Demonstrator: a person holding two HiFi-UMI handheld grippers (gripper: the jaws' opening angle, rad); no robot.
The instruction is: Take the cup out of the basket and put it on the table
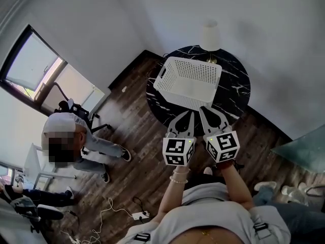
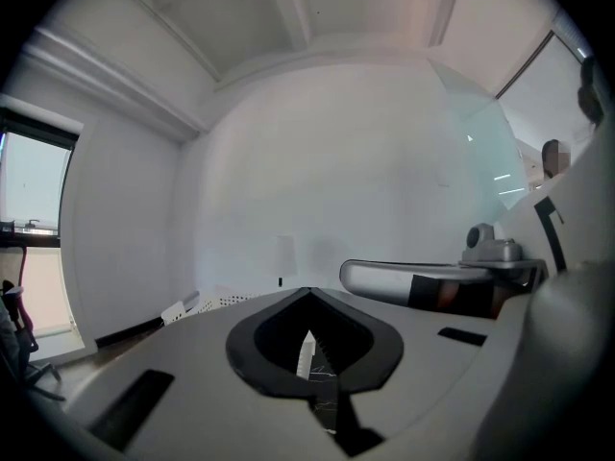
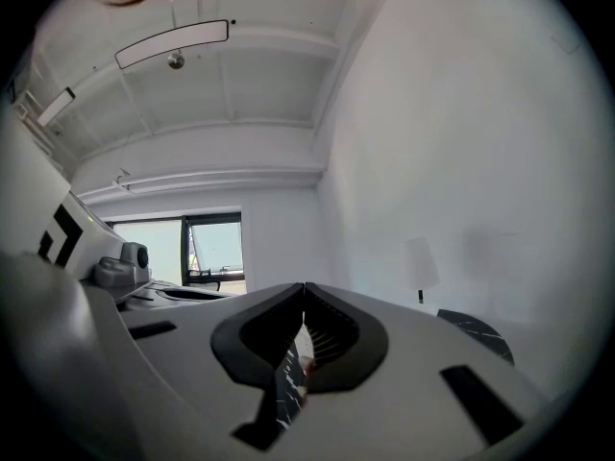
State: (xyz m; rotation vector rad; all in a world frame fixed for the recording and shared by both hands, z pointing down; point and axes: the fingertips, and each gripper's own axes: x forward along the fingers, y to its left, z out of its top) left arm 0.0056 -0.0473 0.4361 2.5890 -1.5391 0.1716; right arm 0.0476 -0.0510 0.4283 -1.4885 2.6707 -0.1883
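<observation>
Our left gripper (image 1: 191, 114) and right gripper (image 1: 201, 109) are pale grey, with marker cubes (image 1: 179, 151) behind the jaws; we wear a grey top (image 1: 213, 218).

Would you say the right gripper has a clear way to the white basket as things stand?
Probably yes: the right gripper, shut, points at the near wall of the basket with nothing in between, and its top is open.

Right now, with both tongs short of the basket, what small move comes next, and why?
Probably ease the right tongs forward over the basket, opening them: both right and left tongs are shut, tips at the near edge of the table, and no cup shows in the basket yet.
</observation>
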